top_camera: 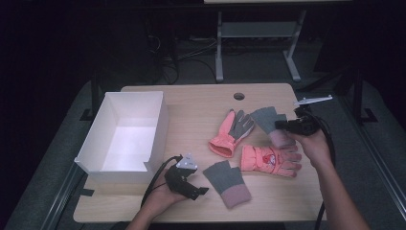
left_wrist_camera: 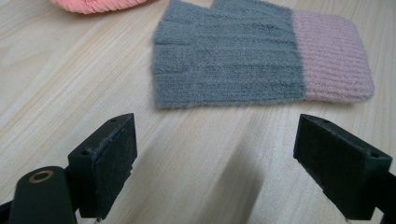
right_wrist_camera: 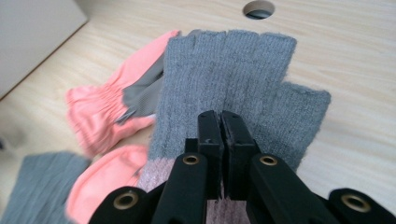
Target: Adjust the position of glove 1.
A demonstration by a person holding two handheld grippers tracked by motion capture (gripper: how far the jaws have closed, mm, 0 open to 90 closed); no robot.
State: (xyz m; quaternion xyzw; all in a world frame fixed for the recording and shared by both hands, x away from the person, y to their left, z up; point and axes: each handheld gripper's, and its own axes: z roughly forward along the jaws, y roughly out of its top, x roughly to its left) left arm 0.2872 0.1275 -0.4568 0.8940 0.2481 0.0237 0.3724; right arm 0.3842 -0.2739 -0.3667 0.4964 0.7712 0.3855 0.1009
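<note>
Nearest the person's edge of the table (top_camera: 201, 103), the left gripper (top_camera: 197, 190) rests in the left hand, low on the wood, jaws spread wide with nothing between them. Just beyond its tips in the left gripper view lies a grey fingerless glove with a pink cuff (left_wrist_camera: 252, 60), flat on the tabletop and untouched (cuff pointing toward the person in the high view).

Farther in, a coral glove with a printed back (top_camera: 270, 160) lies flat, fingers to the right. Beside it, toward the middle, a second coral glove with a grey palm (top_camera: 233, 132) rests palm up, cuff toward the near edge.

At the right side, the right gripper (right_wrist_camera: 219, 116) has its jaws pressed together on the second grey fingerless glove (right_wrist_camera: 233, 79), pinched near where the pink cuff begins. Its grey finger end overlaps the grey-palmed coral glove; whether the rest is off the wood cannot be told.

Far left stands a white open box (top_camera: 125, 134). Near the table's far edge sits a round cable hole (top_camera: 239, 96).
</note>
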